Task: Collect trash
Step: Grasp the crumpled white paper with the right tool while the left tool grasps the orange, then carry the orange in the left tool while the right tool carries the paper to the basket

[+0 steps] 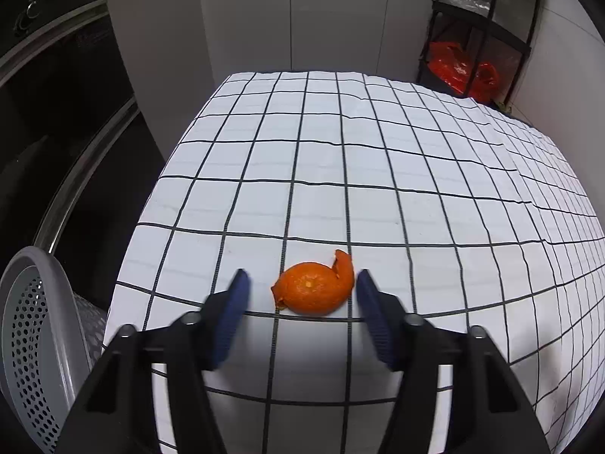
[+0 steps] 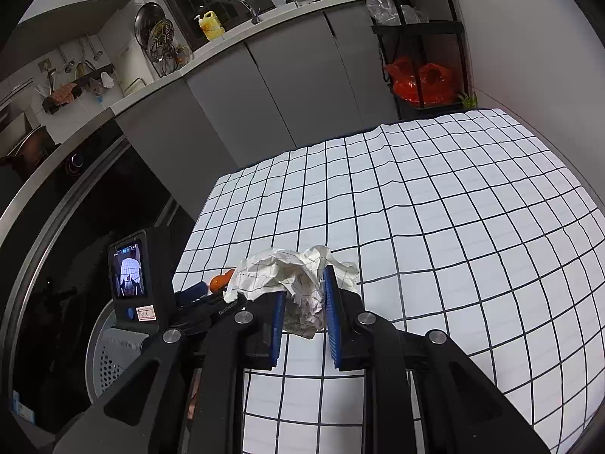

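Note:
An orange peel [image 1: 314, 292] lies on the white checked tablecloth [image 1: 378, 189] near the front edge. My left gripper [image 1: 300, 291] is open, its blue pads on either side of the peel, the right pad close to it. My right gripper [image 2: 304, 299] is shut on a crumpled paper ball [image 2: 298, 280] and holds it above the cloth [image 2: 453, 227]. The peel [image 2: 221, 282] and the left gripper's body [image 2: 151, 283] show to the left in the right wrist view.
A grey perforated bin [image 1: 34, 340] stands below the table's left edge; it also shows in the right wrist view [image 2: 113, 355]. Grey cabinets [image 1: 302, 19] stand behind. A black shelf rack with red bags [image 1: 476, 38] is at the back right. A dark appliance [image 1: 56, 113] is left.

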Action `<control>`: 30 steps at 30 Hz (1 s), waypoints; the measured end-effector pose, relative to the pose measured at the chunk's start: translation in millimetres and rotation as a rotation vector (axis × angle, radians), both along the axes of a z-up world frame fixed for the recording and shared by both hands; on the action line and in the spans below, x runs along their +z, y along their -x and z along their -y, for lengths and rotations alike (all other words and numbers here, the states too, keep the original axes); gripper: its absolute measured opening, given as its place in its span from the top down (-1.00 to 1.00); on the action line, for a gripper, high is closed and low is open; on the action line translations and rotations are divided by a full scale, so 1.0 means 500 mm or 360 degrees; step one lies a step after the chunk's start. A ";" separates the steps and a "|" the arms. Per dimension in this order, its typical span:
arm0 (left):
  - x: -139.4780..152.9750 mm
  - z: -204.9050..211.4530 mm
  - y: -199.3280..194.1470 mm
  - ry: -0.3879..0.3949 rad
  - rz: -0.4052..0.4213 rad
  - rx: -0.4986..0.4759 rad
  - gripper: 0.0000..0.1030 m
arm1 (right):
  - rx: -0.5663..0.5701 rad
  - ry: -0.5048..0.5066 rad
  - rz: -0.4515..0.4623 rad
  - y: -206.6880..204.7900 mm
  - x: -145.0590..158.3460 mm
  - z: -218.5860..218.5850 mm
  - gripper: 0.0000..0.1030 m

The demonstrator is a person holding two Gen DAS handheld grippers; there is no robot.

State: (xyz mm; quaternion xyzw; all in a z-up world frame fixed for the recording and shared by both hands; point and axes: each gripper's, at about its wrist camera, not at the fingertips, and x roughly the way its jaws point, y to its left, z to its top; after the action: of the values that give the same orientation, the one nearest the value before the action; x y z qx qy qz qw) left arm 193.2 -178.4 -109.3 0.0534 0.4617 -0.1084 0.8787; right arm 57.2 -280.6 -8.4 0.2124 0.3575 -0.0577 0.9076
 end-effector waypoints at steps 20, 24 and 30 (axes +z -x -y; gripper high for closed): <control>0.156 -0.158 0.173 0.0049 0.0241 -0.0026 0.61 | 0.0098 0.0004 0.0069 -0.003 0.033 -0.058 0.63; 0.194 -0.217 0.208 0.0047 0.0309 0.0022 0.61 | 0.0163 -0.0002 0.0087 -0.007 0.043 -0.099 0.63; 0.234 -0.316 0.254 0.0031 0.0383 0.0110 0.61 | 0.0284 -0.0002 0.0116 -0.018 0.056 -0.174 0.63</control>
State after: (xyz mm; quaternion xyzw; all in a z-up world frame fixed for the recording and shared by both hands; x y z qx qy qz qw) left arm 66.4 -20.4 7.9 0.0415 0.3534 -0.0752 0.9315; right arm 66.3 -193.7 19.8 0.1823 0.3416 0.0313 0.9215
